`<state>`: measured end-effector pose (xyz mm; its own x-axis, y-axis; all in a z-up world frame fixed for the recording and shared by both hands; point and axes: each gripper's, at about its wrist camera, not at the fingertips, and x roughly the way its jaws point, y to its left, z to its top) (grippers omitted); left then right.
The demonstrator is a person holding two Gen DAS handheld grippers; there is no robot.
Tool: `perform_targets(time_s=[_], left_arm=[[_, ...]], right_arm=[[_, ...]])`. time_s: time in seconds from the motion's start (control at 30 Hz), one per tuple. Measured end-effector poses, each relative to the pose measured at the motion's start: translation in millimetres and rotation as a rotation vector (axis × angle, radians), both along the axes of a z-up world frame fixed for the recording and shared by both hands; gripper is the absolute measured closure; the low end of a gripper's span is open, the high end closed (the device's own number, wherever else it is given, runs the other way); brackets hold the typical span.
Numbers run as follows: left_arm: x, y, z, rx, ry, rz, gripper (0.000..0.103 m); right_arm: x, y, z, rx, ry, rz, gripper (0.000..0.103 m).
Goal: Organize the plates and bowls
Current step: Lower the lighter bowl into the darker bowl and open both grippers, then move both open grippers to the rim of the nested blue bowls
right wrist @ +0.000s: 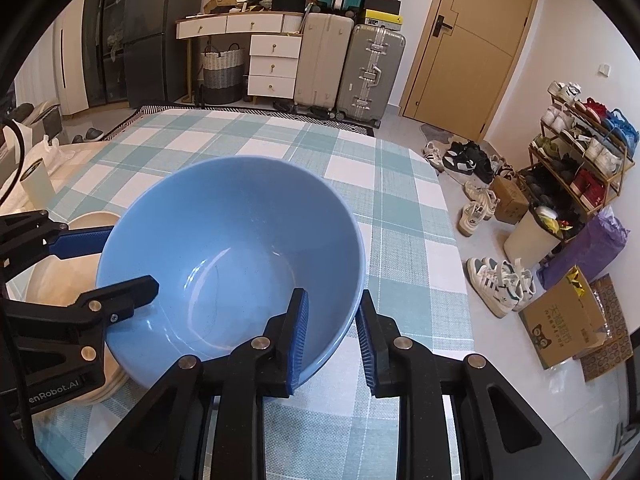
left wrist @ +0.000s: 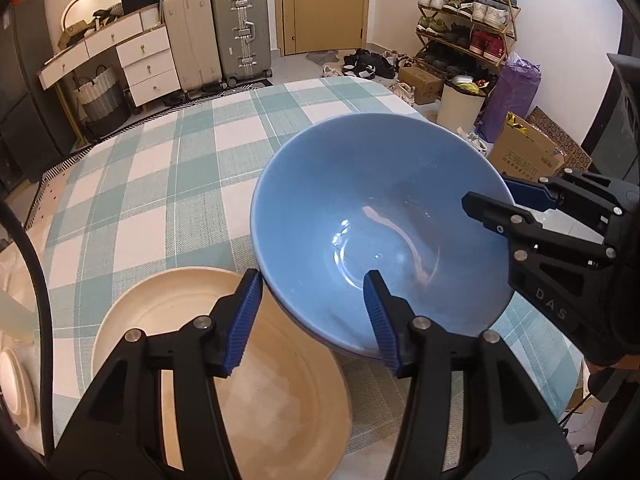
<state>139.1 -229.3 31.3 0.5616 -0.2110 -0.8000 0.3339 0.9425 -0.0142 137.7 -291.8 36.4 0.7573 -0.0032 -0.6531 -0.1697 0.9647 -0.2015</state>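
Observation:
A large blue bowl (left wrist: 360, 200) hangs tilted over the checked tablecloth, its near-left side above a cream plate (left wrist: 272, 408). My right gripper (right wrist: 333, 294) is shut on the bowl's (right wrist: 224, 240) right rim, one pad inside and one outside. In the left wrist view the right gripper (left wrist: 486, 192) comes in from the right. My left gripper (left wrist: 314, 280) straddles the bowl's near rim with a wide gap; its pads do not press the wall. The right wrist view shows the left gripper (right wrist: 132, 258) at the bowl's left side, above the cream plate (right wrist: 52, 280).
The table (right wrist: 400, 240) with green-and-white checked cloth ends close on the right, where shoes, a bin (right wrist: 528, 232) and a cardboard box (right wrist: 560, 320) lie on the floor. More pale dishes (left wrist: 14, 384) sit at the table's left edge. A white cylinder (right wrist: 38, 184) stands far left.

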Motion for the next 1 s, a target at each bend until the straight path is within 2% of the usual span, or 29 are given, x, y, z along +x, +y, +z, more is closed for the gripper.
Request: perform_targets(time_s=[0.07, 0.17, 0.23, 0.37, 0.6, 0.67, 0.73, 1.0], left_arm=[[3, 1, -1, -0.012, 0.014, 0.0, 0.048], [5, 2, 0, -0.015, 0.008, 0.004, 0.029], [5, 2, 1, -0.009, -0.011, 0.005, 0.028], [10, 5, 2, -0.02, -0.006, 0.005, 0.025], [16, 12, 2, -0.036, 0.006, 0.021, 0.02], [17, 14, 1, -0.041, 0.009, 0.022, 0.016], [18, 15, 1, -0.038, 0.008, 0.027, 0.001], [22, 19, -1, -0.064, 0.01, 0.029, 0.002]], right_arm=[[1, -2, 0, 0.013, 0.001, 0.003, 0.079], [0, -5, 0, 0.029, 0.006, 0.009, 0.077], [0, -6, 0, 0.041, 0.009, 0.009, 0.075], [-1, -11, 3, 0.072, 0.005, 0.009, 0.049], [-2, -19, 5, 0.122, 0.009, 0.0, 0.017], [-2, -22, 5, 0.131, 0.009, -0.011, 0.014], [-2, -24, 4, 0.14, 0.009, -0.025, 0.011], [-2, -31, 1, 0.195, 0.012, -0.029, 0.008]])
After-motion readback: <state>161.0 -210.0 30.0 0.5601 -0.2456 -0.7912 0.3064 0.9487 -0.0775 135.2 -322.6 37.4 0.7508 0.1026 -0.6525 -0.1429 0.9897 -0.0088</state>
